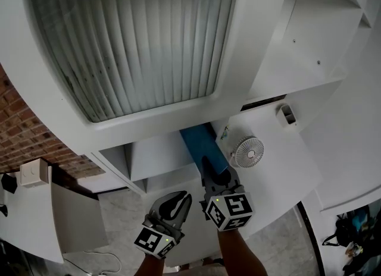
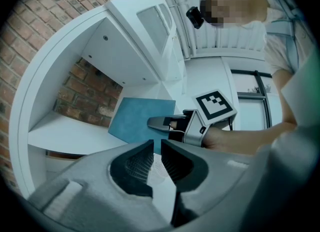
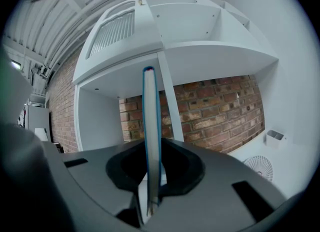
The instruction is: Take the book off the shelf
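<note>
One blue book (image 1: 202,144), one fan (image 1: 247,151), one white shelf (image 1: 280,168), two grippers: left gripper (image 1: 177,202), right gripper (image 1: 209,171).

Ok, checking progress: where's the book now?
In the head view the book is near the centre, clamped in the right gripper at the shelf opening, just left of the small fan.
</note>
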